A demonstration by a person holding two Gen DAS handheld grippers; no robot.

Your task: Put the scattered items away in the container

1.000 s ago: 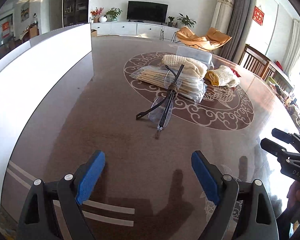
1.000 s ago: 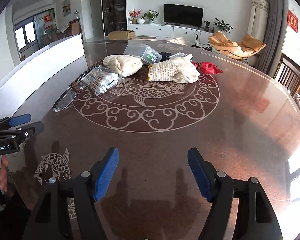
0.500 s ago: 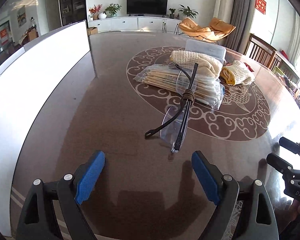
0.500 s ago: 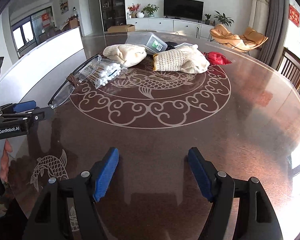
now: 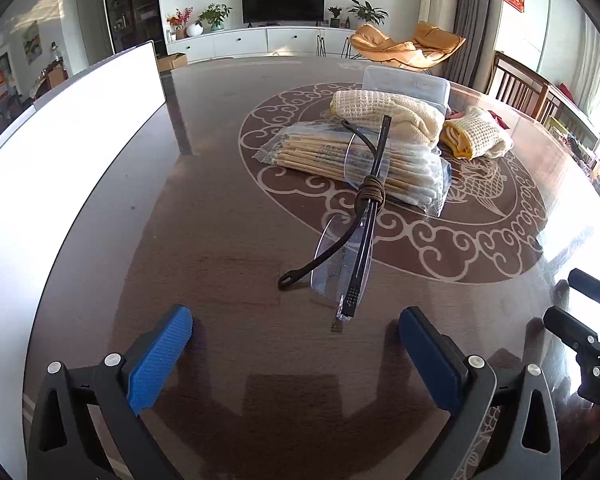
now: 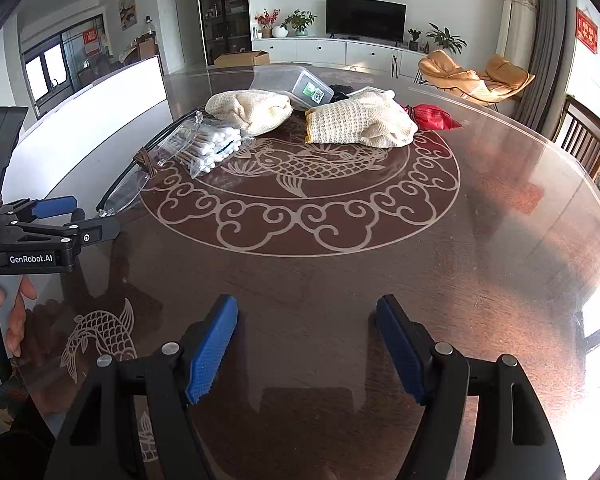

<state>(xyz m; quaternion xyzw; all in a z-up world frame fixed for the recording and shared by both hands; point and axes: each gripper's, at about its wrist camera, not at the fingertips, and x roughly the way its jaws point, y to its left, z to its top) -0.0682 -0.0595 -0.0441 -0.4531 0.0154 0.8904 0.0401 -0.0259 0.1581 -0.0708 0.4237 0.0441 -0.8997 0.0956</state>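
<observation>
Clear glasses (image 5: 352, 252) with black arms and a brown cord wound round them lie on the dark round table (image 5: 204, 240). Their far end rests on a bag of cotton swabs (image 5: 360, 164). My left gripper (image 5: 296, 344) hovers just short of their near end; its jaws are opening and nothing sits between the pads. Behind the swabs lie two cream knitted cloths (image 5: 388, 114) (image 5: 476, 136) and a clear plastic container (image 5: 404, 84). My right gripper (image 6: 306, 340) stands open over bare table. It sees the left gripper (image 6: 94, 216), the glasses (image 6: 128, 188) and the container (image 6: 296, 84).
A white panel (image 5: 60, 140) runs along the table's left side. A red packet (image 6: 432, 116) lies beside the right cloth (image 6: 360, 124). Wooden chairs (image 6: 584, 140) stand at the right rim. A hand (image 6: 16, 308) holds the left gripper's handle. The right gripper (image 5: 560, 296) shows at the left view's right edge.
My left gripper has come forward until the glasses' near end lies close before its fingertips, and its jaws have spread wider. The right gripper has hardly moved.
</observation>
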